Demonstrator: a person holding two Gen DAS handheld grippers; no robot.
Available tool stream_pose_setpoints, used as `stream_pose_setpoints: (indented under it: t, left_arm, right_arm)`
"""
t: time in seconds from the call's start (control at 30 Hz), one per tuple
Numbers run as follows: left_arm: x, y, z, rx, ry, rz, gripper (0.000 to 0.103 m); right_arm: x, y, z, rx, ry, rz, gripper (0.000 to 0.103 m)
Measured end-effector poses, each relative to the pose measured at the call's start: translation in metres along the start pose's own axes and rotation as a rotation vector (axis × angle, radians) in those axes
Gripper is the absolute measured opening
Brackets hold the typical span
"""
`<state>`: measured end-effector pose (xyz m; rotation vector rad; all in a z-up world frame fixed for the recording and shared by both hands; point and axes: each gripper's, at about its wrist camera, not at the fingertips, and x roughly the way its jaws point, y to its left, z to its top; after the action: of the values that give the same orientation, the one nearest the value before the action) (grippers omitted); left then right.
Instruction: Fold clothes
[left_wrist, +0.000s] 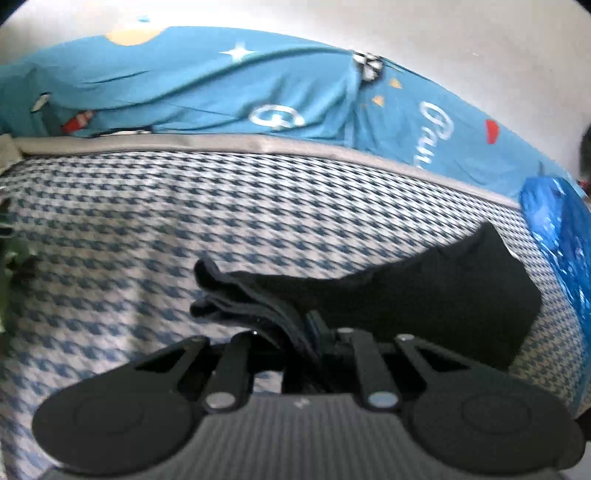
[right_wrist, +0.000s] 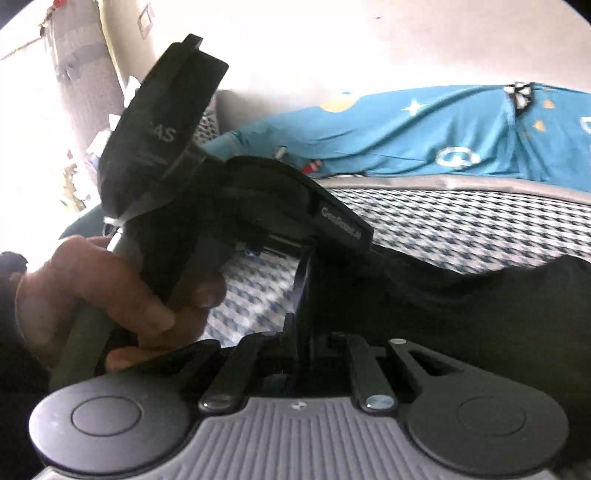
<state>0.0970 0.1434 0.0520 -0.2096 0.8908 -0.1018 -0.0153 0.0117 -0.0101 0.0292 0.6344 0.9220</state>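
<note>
A bed with a blue-and-white houndstooth cover fills the foreground, edged in grey piping. Behind lies a teal printed quilt against a plain white wall. Bright daylight floods one side.

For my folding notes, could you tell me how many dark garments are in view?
1: the black garment hangs over the houndstooth bedcover, its bunched edge clamped in the left gripper; the right gripper grips it too. Others may be hidden.

Black garment, blue-white houndstooth cover, teal blanket.
</note>
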Motion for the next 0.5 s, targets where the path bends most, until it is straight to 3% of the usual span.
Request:
stream_pose_setpoints:
  t: [0.17,0.27,0.4,0.5]
  left_arm:
    - [-0.003,0.036,0.009,-0.053,-0.006,0.09,0.013]
    - [0.005,0.053,0.007,-0.125,0.033,0.169,0.02]
    - [0.007,0.053,0.006,-0.136,0.032,0.266,0.039]
    - [0.001,0.046,0.007,-0.144,-0.005,0.258,0.054]
  right_arm:
    - [0.032,0.02,0.009,0.021,-0.003,0.051,0.009]
    - [0.045,0.027,0.005,0.0,0.038,0.058,0.013]
    - [0.04,0.023,-0.001,-0.015,0.063,0.067,0.022]
    - [0.03,0.011,0.0,-0.028,0.068,0.06,0.022]
